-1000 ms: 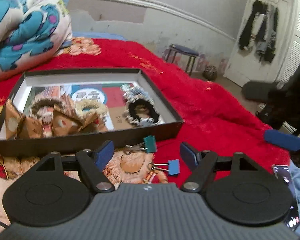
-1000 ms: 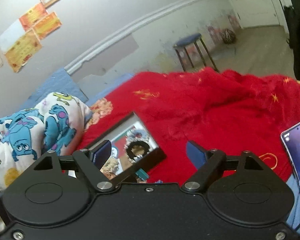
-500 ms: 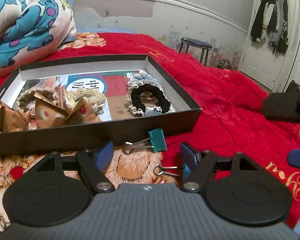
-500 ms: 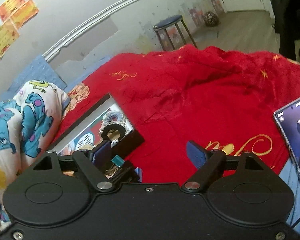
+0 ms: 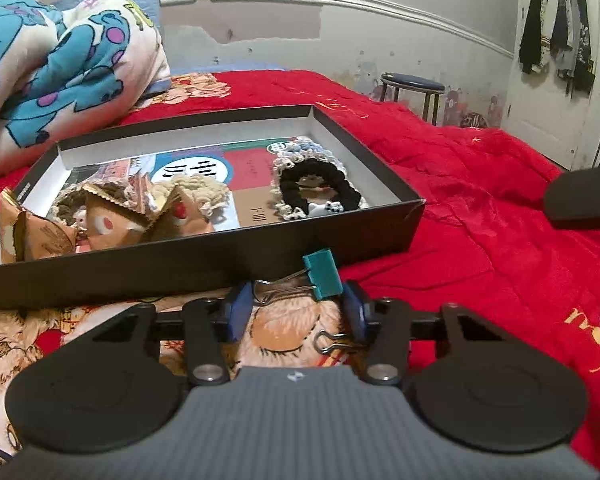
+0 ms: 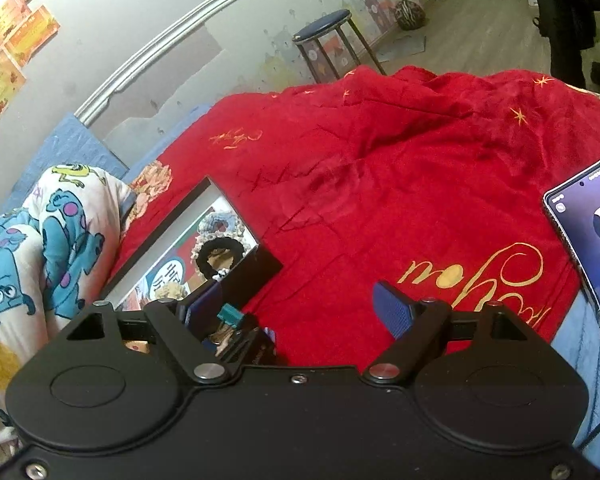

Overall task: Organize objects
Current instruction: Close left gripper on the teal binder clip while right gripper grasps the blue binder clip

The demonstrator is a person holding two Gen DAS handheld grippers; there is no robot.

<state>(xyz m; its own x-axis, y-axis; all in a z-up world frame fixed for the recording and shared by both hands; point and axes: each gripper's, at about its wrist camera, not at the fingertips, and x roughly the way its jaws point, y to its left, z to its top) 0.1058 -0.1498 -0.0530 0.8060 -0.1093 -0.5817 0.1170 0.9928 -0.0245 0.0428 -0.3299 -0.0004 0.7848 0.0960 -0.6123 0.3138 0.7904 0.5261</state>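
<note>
While the left gripper (image 5: 296, 306) has just been closing around the teal binder clip (image 5: 322, 272) lying just in front of the black box (image 5: 204, 256), its pads look not yet pressed on it, so the pickup step seems under way and next calls for a firm squeeze, then a lift over the box's near wall. The right gripper (image 6: 300, 308) hangs wide open and empty beside the box, over the red blanket (image 6: 380, 168) covering the bed, with a phone (image 6: 592, 224) well away from the box and a stool (image 6: 324, 32) by the peeling wall.

We note the black box (image 5: 204, 264) wall blocks travel just ahead of the left tool (image 5: 296, 308); open red blanket (image 6: 380, 184) lies before the right tool (image 6: 300, 308), phone (image 6: 588, 224) at right.
</note>
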